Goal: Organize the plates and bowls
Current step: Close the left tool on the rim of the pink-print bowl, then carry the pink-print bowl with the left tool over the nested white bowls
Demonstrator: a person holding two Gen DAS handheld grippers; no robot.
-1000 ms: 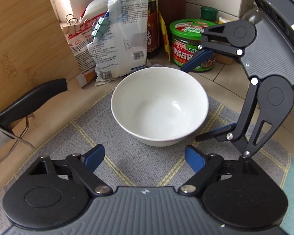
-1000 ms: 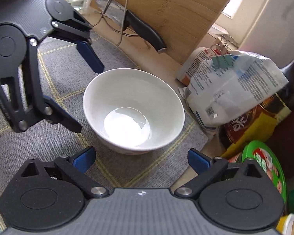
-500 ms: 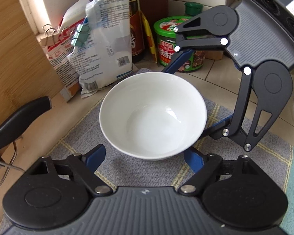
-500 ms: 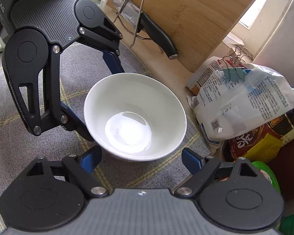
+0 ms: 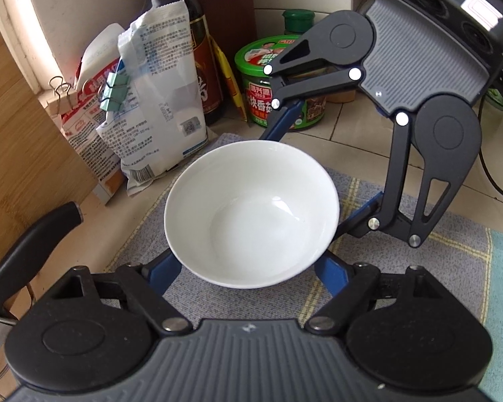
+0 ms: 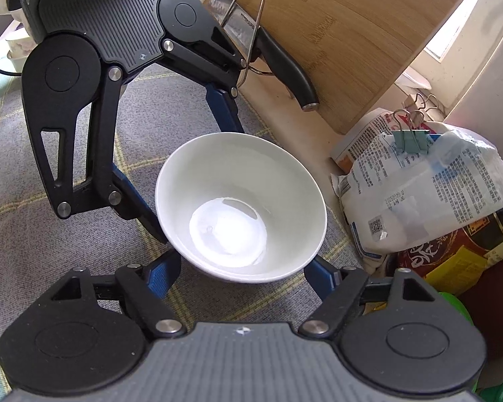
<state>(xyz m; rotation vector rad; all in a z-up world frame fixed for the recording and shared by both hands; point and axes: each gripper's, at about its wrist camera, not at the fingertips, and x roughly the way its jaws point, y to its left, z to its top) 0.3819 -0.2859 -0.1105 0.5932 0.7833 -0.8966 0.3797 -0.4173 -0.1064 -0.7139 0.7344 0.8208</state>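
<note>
We have the white bowl (image 5: 251,214) at frame centre on the grey mat (image 5: 419,234) covering the desk. Our left tool (image 5: 248,273) and right tool (image 6: 241,273), its jaws having just closed in, each clamp the bowl's sides, sharing the grip for a steady lift.
</note>
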